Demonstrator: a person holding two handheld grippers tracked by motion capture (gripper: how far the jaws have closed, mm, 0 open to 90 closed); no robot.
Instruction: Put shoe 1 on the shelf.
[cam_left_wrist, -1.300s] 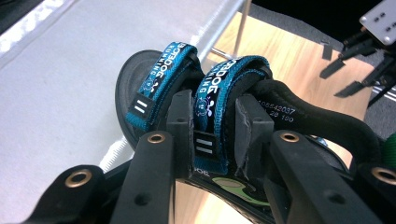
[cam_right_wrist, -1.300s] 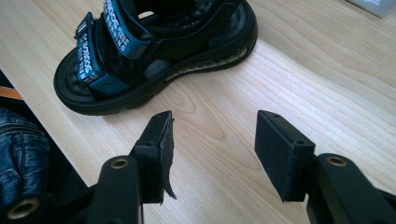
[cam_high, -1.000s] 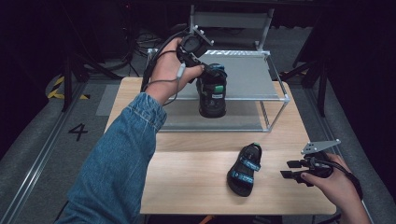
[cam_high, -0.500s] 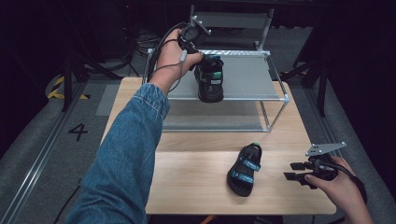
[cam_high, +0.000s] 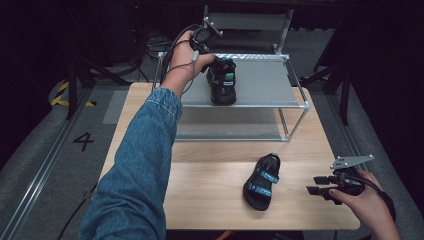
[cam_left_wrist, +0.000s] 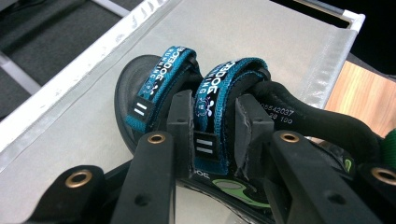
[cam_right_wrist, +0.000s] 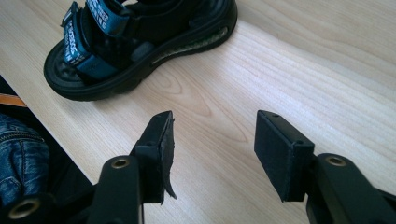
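Placing the black sandal with teal straps (cam_left_wrist: 205, 121) on the grey rack shelf (cam_high: 260, 82), the left gripper (cam_left_wrist: 214, 128) pinches its strap; probably the sole already rests there. Next comes releasing. The right gripper (cam_right_wrist: 212, 149) waits spread near the second sandal (cam_high: 261, 181) on the wooden tabletop (cam_high: 210, 175).

- The sandal (cam_high: 222, 80) clamped by its strap in the left gripper (cam_high: 212, 65) has been carried from above the front of the rack's grey top shelf (cam_high: 260, 82) farther back across it.
- It has been brought lower, so that its sole now appears set down on that shelf.
- The denim sleeve (cam_high: 145, 155) has been stretched farther forward over the table (cam_high: 210, 200).
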